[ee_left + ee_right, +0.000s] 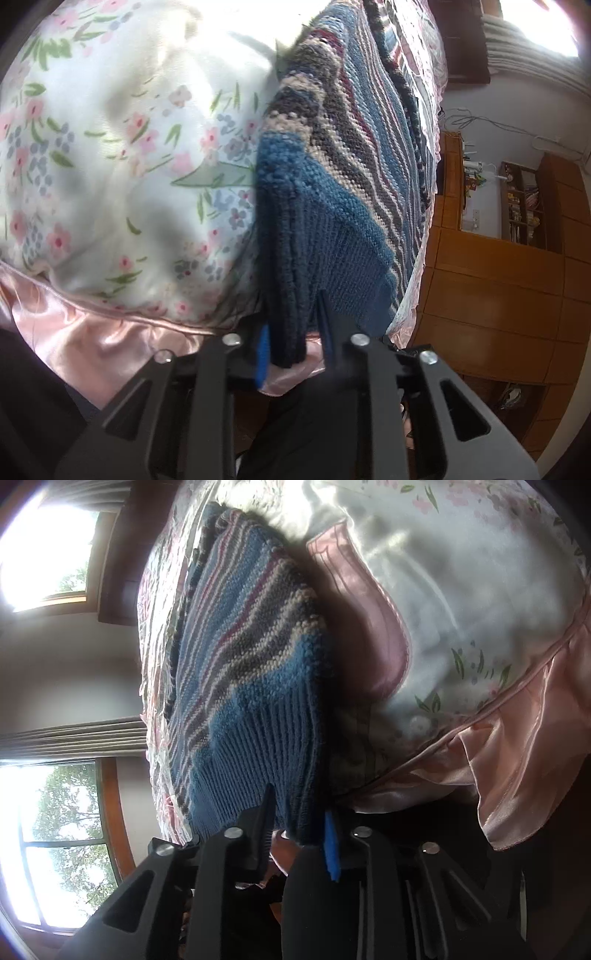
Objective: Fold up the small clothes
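Gripping the ribbed blue hem of the striped knitted sweater [332, 177], left tool [291, 332] nearly closed, fingers pinching folded thickness. Clamping the same hem's other corner, right tool [295, 823] likewise narrow. Beyond, sweater spread over the floral bedcover [110, 129], pink satin frill [517, 775] near, wooden cabinets [498, 277] far right.

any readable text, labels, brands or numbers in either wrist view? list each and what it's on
None readable in either view.
Knitted sweater: stripes only, no tag or label shows.
Floral bedding: flower print, no lettering.
Shelf items in the left wrist view: may carry print, but too small and blurred to read.
Left gripper and right gripper: no markings visible.
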